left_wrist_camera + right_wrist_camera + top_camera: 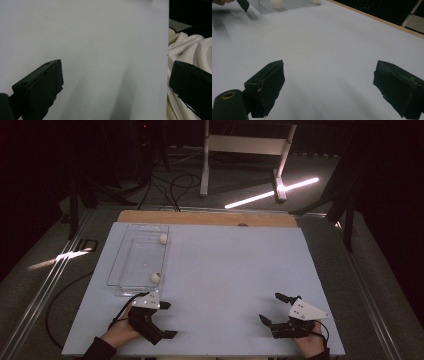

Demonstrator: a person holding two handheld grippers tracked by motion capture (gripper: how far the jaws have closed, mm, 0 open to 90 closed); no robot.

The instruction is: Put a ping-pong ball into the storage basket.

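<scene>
A clear plastic tray [131, 265] stands on the left part of the white table [225, 270]. Two white balls lie in it, one at the far right corner [163, 238] and one at the near right corner [155, 278]. My left gripper [169, 319] rests just in front of the tray, open, with nothing between its jaws. In its own view the left gripper [115, 70] spans bare table. My right gripper [270, 307] sits near the front right, open and holding nothing. The right gripper view shows the right gripper [328, 67], the tray [294, 5] and a ball [277, 3] far off.
A wooden strip [210, 217] runs along the table's far edge. Cream cloth [185, 47] lies past the table edge in the left gripper view. A white frame [245, 150] and cables [170, 190] are on the dark floor behind the table.
</scene>
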